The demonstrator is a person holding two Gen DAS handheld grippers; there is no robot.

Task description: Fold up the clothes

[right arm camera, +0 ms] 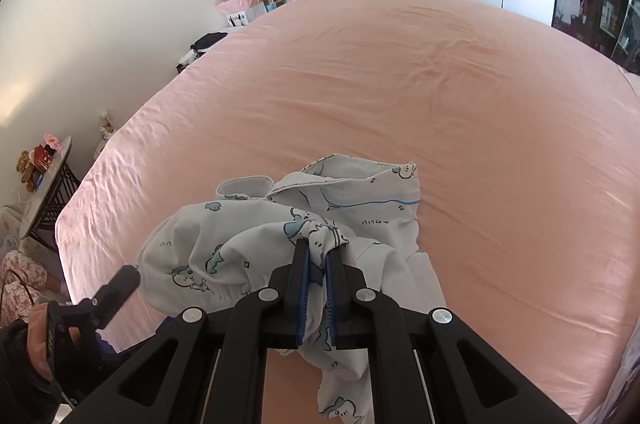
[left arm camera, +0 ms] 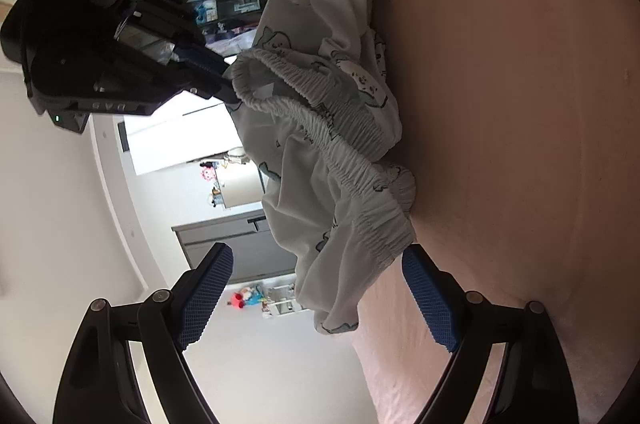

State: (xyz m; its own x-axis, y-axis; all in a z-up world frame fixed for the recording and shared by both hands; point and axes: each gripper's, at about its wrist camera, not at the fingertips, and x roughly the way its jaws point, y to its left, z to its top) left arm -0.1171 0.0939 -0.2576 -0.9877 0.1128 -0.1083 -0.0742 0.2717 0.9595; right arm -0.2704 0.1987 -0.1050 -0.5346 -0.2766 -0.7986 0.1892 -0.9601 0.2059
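One garment, white with blue print, bunched low centre on one pink bed. Right gripper clamped on its fabric; left gripper wide open, empty, lower frame

We see white pyjama trousers printed with pale blue cartoon animals and small dark marks, their gathered waistband plain white. The bed sheet is plain pink. Both grippers, left and right, are black with blue cross-hatched pads.
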